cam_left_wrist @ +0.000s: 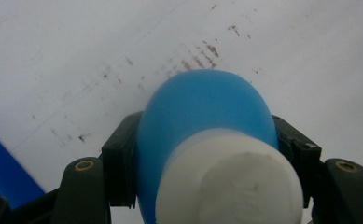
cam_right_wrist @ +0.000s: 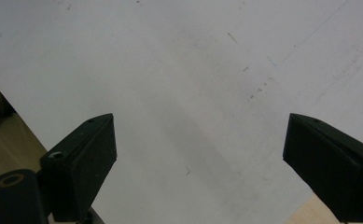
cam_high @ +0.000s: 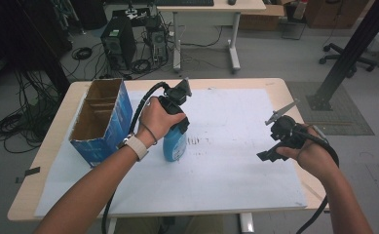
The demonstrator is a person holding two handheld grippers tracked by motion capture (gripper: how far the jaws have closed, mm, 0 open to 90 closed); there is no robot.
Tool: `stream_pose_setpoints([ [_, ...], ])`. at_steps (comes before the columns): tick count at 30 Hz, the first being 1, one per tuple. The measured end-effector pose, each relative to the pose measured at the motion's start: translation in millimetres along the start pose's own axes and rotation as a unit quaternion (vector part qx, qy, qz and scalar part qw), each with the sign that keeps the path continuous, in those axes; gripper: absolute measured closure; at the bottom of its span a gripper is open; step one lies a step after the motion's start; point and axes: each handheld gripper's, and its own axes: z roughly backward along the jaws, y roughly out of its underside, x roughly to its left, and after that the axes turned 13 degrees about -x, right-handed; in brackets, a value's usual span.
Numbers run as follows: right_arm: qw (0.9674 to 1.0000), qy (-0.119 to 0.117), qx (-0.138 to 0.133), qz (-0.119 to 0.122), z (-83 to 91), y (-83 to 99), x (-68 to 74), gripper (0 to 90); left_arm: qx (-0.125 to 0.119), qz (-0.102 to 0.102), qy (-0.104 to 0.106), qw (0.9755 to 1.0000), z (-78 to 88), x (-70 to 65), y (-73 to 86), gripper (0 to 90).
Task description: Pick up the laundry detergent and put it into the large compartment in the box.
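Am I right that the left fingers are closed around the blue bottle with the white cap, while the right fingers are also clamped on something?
Not quite. The left gripper does grip the blue bottle with the white cap, but the right gripper holds nothing: the right gripper view shows its fingers spread wide apart over the bare white sheet.

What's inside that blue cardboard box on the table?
The blue box lies open-topped, showing bare brown cardboard and dividers splitting it into compartments. Those in sight look empty. Its near wall hides the bottom of the closest compartment.
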Motion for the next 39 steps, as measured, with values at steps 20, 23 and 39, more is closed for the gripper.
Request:
stream_pose_setpoints([
  [20, 1.0, 0.001, -0.004, 0.003, 2.6, -2.0, 2.3, 9.8, -0.005, 0.003, -0.003, 1.0, 17.6, 1.2, -1.6, 37.3],
  [23, 1.0, 0.001, -0.004, 0.003, 3.2, -1.8, 2.6, 9.8, -0.007, 0.004, -0.004, 1.0, 21.6, 0.9, -2.2, 37.3],
  [39, 0.9999, 0.001, -0.008, 0.007, 4.9, -3.0, 4.3, 9.8, -0.012, 0.007, -0.01, 0.9999, 40.0, 0.8, -4.0, 37.3],
])
